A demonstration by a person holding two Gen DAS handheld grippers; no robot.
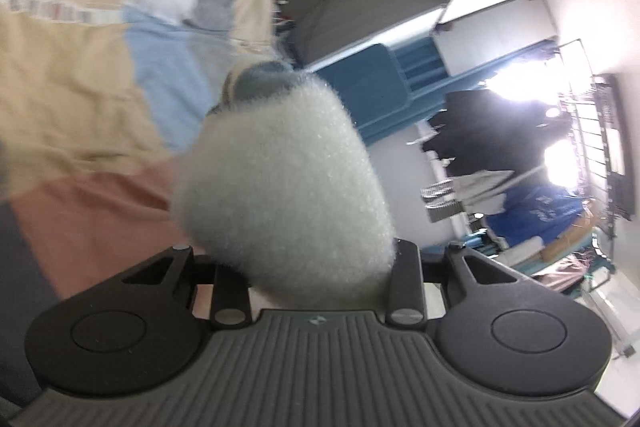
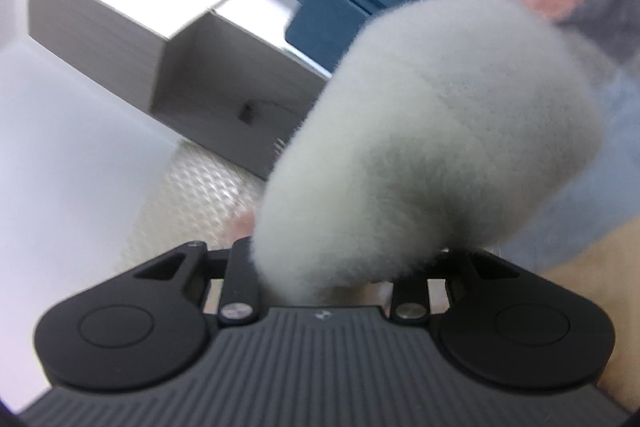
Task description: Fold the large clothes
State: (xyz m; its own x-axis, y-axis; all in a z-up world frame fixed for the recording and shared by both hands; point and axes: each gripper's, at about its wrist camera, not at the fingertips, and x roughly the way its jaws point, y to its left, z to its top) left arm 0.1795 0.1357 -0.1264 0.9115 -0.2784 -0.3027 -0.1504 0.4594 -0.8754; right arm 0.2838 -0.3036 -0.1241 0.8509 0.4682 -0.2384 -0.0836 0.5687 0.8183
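Left claw (image 1: 256, 99) is clamped on a fuzzy pale fleece garment (image 1: 288, 187); right claw (image 2: 460, 59) is clamped on the same fleece, fingertips buried, so the exact pinch is hidden. The garment bunches right at both claws, over a patchwork blanket (image 1: 80, 87) in tan, blue and pink. Judgement: it spans between the claws, neither nearer. Fleece is thick and soft; blanket is flat and woven.
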